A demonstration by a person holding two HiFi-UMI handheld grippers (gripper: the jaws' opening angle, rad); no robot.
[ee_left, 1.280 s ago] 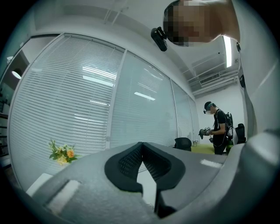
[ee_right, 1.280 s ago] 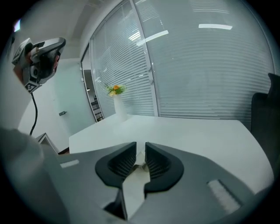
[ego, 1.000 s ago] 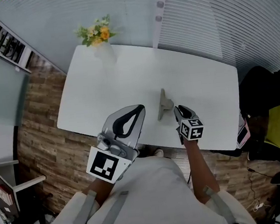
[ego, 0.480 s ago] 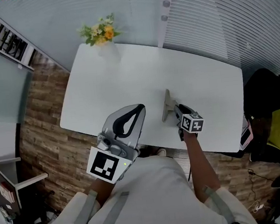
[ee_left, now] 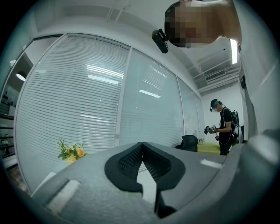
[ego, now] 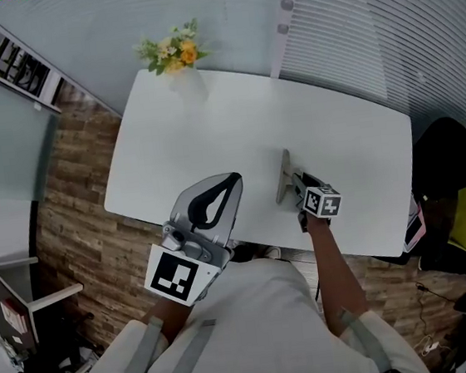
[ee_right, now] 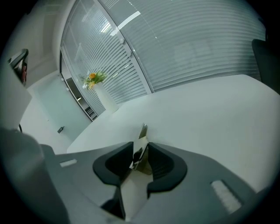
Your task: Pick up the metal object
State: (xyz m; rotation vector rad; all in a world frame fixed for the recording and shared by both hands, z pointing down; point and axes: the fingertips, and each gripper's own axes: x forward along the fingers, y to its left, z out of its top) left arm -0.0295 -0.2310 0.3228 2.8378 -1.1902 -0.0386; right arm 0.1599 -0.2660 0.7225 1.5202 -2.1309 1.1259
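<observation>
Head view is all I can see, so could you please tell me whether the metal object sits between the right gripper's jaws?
Observer: Yes. In the right gripper view the metal object stands on edge on the table between the jaws of the right gripper, which are opening.
Operator: Thank you. Is the left gripper carrying anything?
Observer: No. The left gripper view shows the left gripper with its jaws together and nothing between them, aimed up at the window blinds.
</observation>
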